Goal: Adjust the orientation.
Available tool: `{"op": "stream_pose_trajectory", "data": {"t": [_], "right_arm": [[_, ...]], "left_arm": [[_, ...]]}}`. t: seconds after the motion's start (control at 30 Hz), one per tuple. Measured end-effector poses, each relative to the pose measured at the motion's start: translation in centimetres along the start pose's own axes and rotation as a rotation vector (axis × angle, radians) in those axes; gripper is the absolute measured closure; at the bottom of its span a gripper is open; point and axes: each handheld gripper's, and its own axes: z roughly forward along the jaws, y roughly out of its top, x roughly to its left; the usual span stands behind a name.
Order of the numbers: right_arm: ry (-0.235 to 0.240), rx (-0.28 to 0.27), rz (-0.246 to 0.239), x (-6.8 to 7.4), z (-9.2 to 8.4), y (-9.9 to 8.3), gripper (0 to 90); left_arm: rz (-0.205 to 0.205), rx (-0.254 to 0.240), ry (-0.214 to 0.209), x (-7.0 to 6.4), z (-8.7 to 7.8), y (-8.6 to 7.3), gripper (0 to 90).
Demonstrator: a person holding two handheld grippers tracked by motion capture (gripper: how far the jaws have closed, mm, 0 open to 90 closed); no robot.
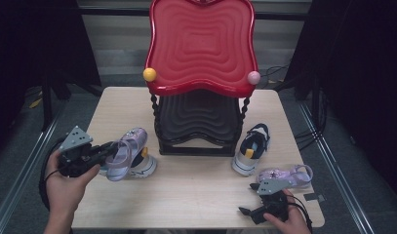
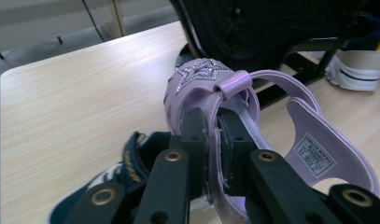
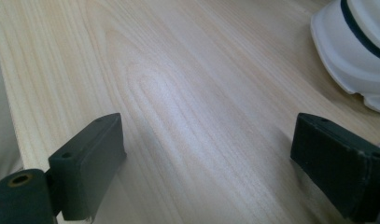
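Two jaws of our left gripper (image 2: 214, 135) pinch the strap of a lilac sandal (image 1: 124, 153), lifted left of the red rack (image 1: 201, 73), above a navy sneaker (image 1: 140, 165). Our right gripper (image 3: 206, 158) rests spread and empty, right of the rack, beside the other sandal (image 1: 286, 174).

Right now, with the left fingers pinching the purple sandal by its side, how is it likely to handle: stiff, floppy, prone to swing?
The purple sandal is probably light and fairly flexible: thin glossy straps, thin sole. Gripped by the left gripper on one edge only, it may pivot or droop, since its heel hangs free. The shiny surface looks somewhat slippery, so it could slide between the fingers.
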Motion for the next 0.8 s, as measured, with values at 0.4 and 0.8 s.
{"op": "stream_pose_trajectory", "data": {"t": [0.4,0.8], "right_arm": [[0.000,0.000,0.000,0.0,0.0,0.0,9.2],[-0.001,0.000,0.000,0.0,0.0,0.0,9.2]], "left_arm": [[0.003,-0.059,-0.077,-4.0,0.6,-1.3,82.2],[0.052,-0.089,-0.120,-8.0,4.2,1.4,82.2]]}}
